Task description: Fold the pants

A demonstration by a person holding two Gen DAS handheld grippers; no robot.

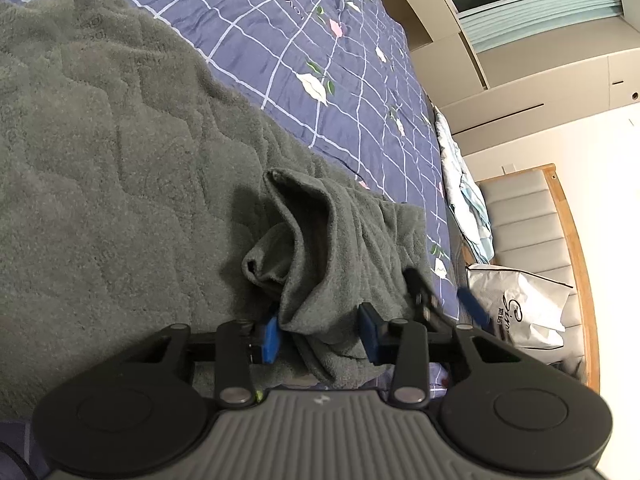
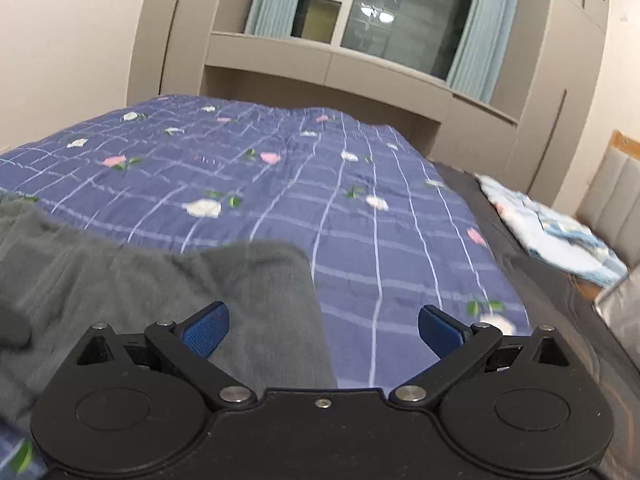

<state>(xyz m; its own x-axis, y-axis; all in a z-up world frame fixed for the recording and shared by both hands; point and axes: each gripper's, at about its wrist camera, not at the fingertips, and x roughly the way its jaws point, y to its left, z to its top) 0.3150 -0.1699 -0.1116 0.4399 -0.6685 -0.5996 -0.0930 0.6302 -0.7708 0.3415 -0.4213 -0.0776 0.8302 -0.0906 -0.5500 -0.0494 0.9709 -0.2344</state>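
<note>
Left wrist view: looking steeply down past the left gripper (image 1: 320,334), close over grey pants (image 1: 120,152), right gripper (image 1: 444,300) ahead and to its right. Right wrist view: low behind the right gripper (image 2: 324,330), facing across the quilt (image 2: 280,184) toward the window (image 2: 384,12). Shared: pants, quilt, window wall.

Matt grey fleece pants (image 1: 120,152), fuzzy-napped

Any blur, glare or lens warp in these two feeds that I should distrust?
Left wrist view: the right gripper is smeared by motion; the wardrobe edges bow from fisheye; the grey fleece pants between the left gripper's fingers look sharp. Right wrist view: bright lamp reflections glare in the dark window; the pale blue folded blanket is soft and blurred.
</note>
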